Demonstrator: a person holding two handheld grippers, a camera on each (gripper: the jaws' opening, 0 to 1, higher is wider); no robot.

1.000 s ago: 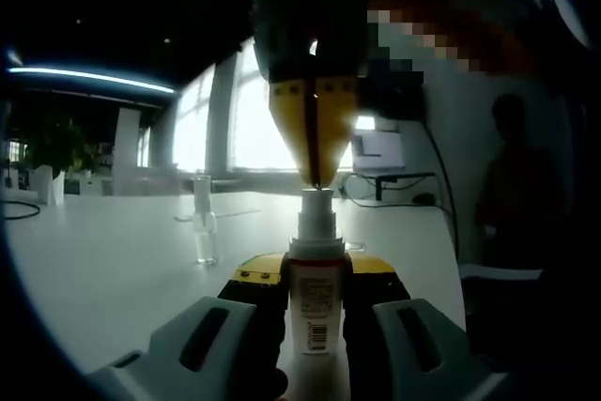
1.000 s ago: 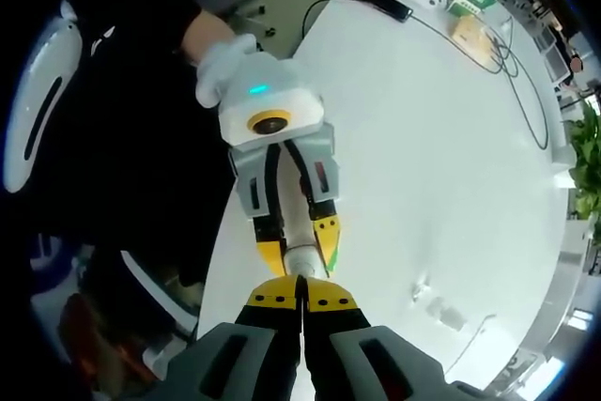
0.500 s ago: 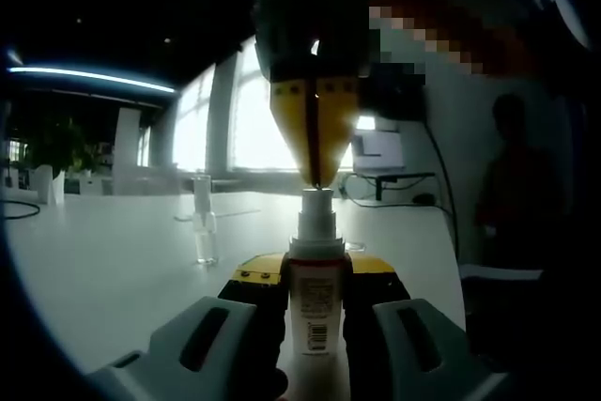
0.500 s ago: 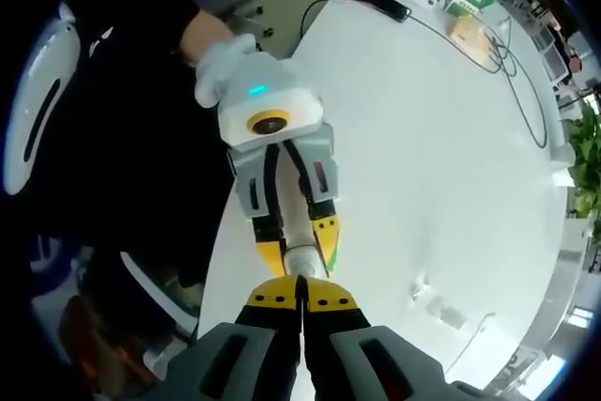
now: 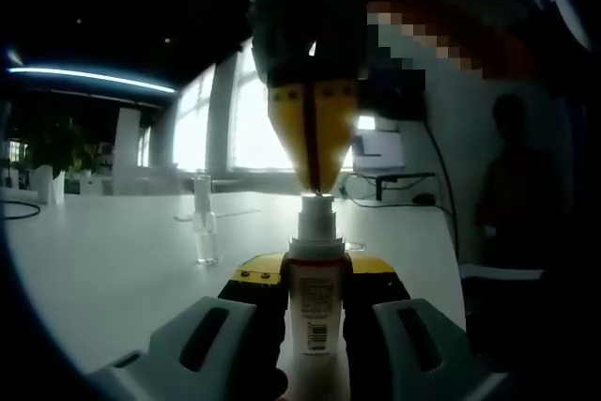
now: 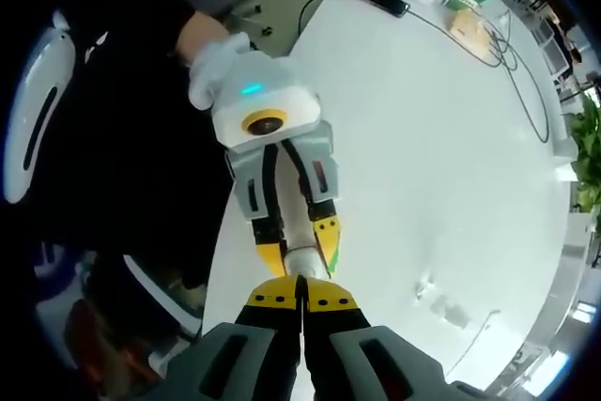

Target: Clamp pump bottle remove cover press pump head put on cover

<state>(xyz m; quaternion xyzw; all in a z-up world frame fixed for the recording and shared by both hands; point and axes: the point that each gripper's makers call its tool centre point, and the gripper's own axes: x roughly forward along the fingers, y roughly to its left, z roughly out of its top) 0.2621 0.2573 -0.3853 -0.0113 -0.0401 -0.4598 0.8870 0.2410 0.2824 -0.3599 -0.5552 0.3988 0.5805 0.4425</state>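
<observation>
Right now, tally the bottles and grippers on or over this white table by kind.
Pump bottle, clamped in the left hand-held gripper: 1
Clear cover standing apart on the table: 1
Hand-held grippers, counting the right hand-held gripper with tips on the pump head: 2
Total: 4

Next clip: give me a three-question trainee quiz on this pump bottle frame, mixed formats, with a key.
1. True or false: the left gripper is shut on the pump bottle.
2. What touches the pump head: A) right gripper, B) a bare hand, C) nothing?
3. Fill in: the clear cover stands on the ____.

Key: 1 true; 2 A; 3 table.
</observation>
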